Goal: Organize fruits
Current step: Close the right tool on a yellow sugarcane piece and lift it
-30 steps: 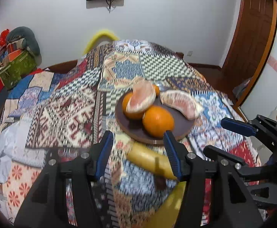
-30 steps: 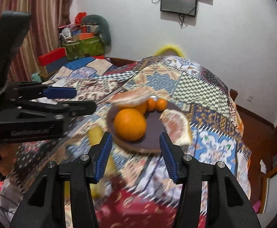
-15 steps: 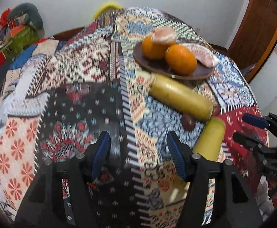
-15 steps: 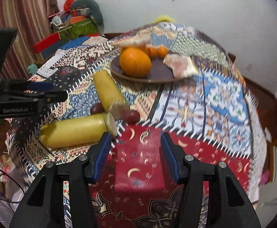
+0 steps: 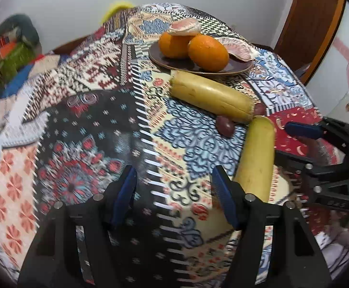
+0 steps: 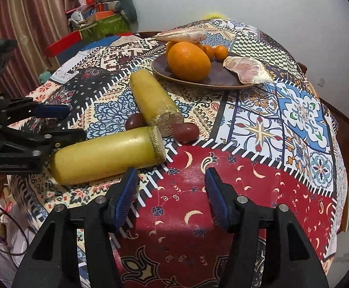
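A brown plate [image 6: 222,79] at the far side of the round table carries oranges [image 6: 189,58], small oranges [image 6: 220,52] and peeled pomelo segments [image 6: 248,70]. Two yellow cut stalk pieces lie in front of it: a far piece [image 5: 211,96] [image 6: 154,98] and a near piece [image 5: 256,158] [image 6: 107,154]. Two dark red round fruits [image 6: 186,132] [image 5: 224,125] sit where they meet. My left gripper [image 5: 174,195] hovers over bare cloth left of the near piece, jaws opening, nothing between them. My right gripper [image 6: 171,198] hangs over the red patch, jaws opening, empty.
A patchwork cloth [image 6: 294,120] covers the whole table and hangs over its edges. Clutter, boxes and a cushion [image 6: 107,12] stand by the wall and curtain at the back left. A wooden door [image 5: 311,24] is at the right.
Both grippers dropped toward the near part of the table and tilted down; the plate now sits farther up in both views. Both sets of jaws stand slightly wider.
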Demonstrator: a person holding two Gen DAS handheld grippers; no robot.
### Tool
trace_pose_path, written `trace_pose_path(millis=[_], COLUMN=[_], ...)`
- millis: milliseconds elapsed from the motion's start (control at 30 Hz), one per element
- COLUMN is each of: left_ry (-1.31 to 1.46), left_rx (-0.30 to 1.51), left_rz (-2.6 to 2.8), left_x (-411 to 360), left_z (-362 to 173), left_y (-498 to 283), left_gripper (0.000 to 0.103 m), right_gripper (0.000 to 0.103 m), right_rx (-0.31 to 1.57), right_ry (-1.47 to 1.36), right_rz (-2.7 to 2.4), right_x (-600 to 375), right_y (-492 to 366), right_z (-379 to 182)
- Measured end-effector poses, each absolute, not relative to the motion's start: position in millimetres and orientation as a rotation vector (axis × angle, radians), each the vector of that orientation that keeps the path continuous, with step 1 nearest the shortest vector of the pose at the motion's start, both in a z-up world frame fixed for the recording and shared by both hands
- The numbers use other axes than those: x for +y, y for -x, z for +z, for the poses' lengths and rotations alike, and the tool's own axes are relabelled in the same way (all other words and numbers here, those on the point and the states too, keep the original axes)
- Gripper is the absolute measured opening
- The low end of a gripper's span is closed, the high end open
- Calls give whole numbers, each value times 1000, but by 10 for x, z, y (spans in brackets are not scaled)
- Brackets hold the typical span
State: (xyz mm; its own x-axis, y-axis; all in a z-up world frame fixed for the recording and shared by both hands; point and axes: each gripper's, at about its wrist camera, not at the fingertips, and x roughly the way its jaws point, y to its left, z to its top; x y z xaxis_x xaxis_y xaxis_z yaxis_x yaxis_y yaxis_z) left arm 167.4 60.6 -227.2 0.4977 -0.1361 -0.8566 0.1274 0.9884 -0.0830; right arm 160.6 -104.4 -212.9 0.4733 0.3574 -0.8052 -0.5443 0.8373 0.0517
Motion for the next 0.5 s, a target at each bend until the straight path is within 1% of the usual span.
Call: trace_pose_path(millis=[233,500], left_ry=[39,-21], left_rx=[1041,1030], left_rz=[-254,-264], left_x=[372,77], left_z=[-2218,-2285], left_y=[-1589,-1580], left_gripper=[65,65], right_gripper=[55,55], right_rx=[927,928], right_ry=[200,192], right_rz=[538,511], right_x=[-1173,-1277], right_y=[-1678,-1663], right_z=[-2113,-2084])
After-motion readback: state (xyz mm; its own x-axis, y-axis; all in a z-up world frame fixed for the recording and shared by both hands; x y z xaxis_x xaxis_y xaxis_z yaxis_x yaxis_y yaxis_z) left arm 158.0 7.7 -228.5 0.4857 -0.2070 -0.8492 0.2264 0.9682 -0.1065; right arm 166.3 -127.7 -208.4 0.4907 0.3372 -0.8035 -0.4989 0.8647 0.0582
